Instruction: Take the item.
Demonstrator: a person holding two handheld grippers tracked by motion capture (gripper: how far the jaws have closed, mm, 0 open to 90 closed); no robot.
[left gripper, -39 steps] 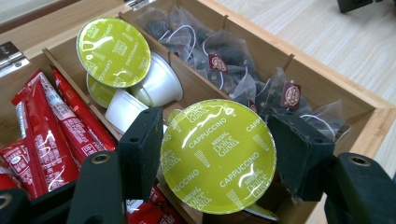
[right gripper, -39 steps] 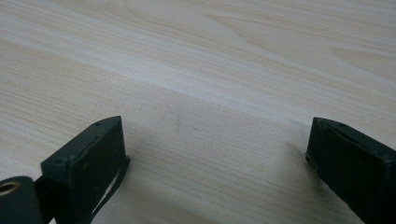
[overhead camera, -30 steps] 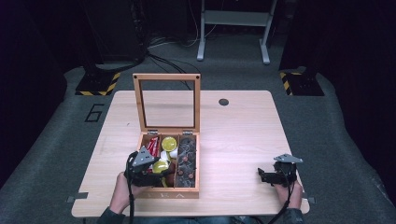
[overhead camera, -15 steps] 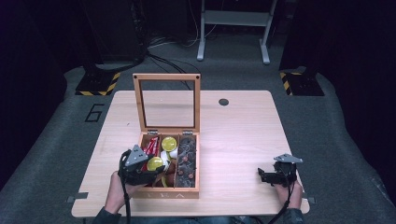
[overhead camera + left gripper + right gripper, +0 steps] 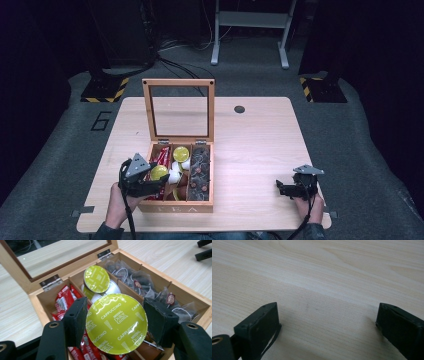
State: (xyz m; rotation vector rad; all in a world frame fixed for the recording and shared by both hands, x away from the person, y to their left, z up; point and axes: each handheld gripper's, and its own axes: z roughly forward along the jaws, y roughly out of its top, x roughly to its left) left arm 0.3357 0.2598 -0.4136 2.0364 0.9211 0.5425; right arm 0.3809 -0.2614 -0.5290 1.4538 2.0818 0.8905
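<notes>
Left gripper view: capsule pinched above the tea box

You are pinching a green cappuccino capsule (image 5: 116, 323) between your left gripper's (image 5: 115, 322) jaws, over the open wooden box (image 5: 176, 206). Pickup looks done; where it is going is unclear. A second green capsule (image 5: 96, 278), red sachets (image 5: 64, 298) and tea bags (image 5: 140, 282) are crowding beneath. Your right gripper (image 5: 328, 322) is resting spread and empty over bare table (image 5: 260, 145), well apart

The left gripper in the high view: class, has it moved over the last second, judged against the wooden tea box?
Yes. The left gripper, shut on a green-lidded coffee capsule, has drawn back toward the wooden tea box's front wall, nearer the person.
</notes>
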